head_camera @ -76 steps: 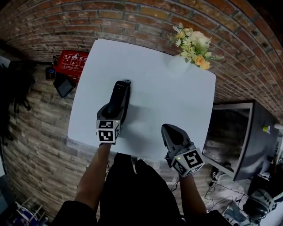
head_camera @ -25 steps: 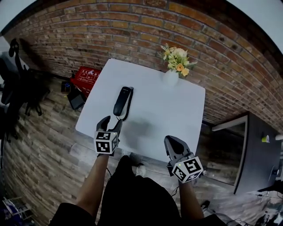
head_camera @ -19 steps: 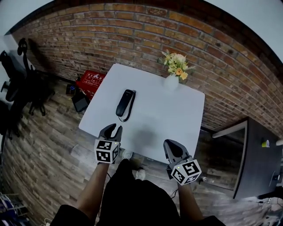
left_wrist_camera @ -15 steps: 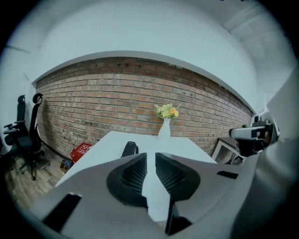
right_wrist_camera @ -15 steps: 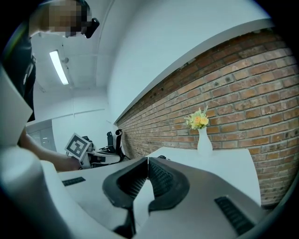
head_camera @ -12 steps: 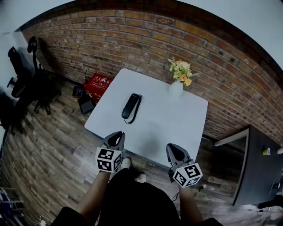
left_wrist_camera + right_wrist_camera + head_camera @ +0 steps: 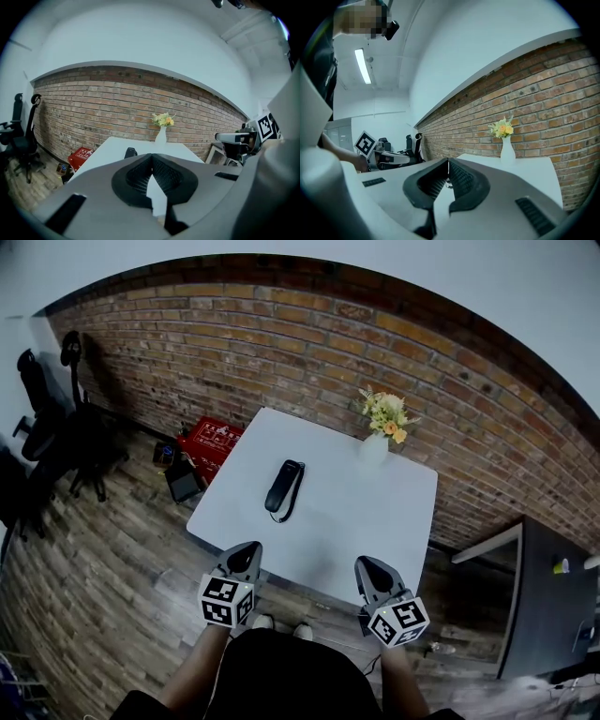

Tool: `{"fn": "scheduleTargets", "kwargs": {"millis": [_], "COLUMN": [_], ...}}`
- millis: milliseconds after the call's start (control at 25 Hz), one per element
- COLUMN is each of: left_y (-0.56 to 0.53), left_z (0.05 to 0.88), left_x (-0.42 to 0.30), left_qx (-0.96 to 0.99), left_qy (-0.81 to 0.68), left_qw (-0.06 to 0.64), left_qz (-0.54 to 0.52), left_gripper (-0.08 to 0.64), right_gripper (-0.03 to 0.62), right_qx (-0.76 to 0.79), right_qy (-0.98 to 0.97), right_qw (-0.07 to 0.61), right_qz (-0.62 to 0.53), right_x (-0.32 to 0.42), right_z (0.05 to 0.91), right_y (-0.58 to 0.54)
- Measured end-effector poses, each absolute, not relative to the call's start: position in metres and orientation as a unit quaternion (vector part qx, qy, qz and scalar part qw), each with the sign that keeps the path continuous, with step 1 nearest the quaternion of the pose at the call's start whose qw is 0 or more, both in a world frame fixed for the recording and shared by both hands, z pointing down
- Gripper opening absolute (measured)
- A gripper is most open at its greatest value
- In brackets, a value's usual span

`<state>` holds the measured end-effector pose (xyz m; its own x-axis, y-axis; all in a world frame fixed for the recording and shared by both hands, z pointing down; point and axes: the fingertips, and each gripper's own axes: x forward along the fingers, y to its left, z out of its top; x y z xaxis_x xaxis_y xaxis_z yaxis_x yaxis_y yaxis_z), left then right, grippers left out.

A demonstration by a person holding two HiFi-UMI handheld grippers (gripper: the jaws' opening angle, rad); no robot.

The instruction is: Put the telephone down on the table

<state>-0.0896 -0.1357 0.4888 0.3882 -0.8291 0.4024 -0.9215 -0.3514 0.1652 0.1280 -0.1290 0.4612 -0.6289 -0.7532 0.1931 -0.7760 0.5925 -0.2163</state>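
The telephone (image 7: 283, 488) lies flat on the white desk (image 7: 361, 521), left of the middle of the top and closer to the desk's left edge than to its right one. It is a slim black handset, long axis running from the lower frame toward the upper frame with a slight lean to the right, and a thin dark cord loops along its right side. Bare desk surrounds it on every side; the widest open stretch is to its right and lower right. Well apart from it, at the desk's upper right corner, a white vase (image 7: 373, 450) holds yellow and cream flowers. Our left hand-held gripper (image 7: 247, 549) and right hand-held gripper (image 7: 367, 564) hang in the lower frame, just outside the desk's near edge and over the plank floor (image 7: 122, 540), neither touching the desk. Both are clenched, jaws together with nothing between them. Left of the desk a red crate (image 7: 211, 440) sits on the floor beside the brick wall (image 7: 281, 343), and dark chairs (image 7: 52, 418) stand at the far left of the frame.
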Motion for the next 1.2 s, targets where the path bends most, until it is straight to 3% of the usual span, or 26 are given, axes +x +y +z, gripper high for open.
{"fn": "scheduleTargets", "kwargs": {"millis": [1200], "left_y": [-0.139], "left_z": [0.486], "left_x": [-0.101], "left_qx": [0.851], "left_qy": [-0.476], "left_qw": [0.176], "left_qz": [0.134], "left_gripper": [0.015], "right_gripper": [0.021], "right_qx": [0.509], "right_qy": [-0.848], "right_qw": [0.049], "right_qz": [0.138], "right_x": [0.124], "right_z": [0.453], "right_y": [-0.117]}}
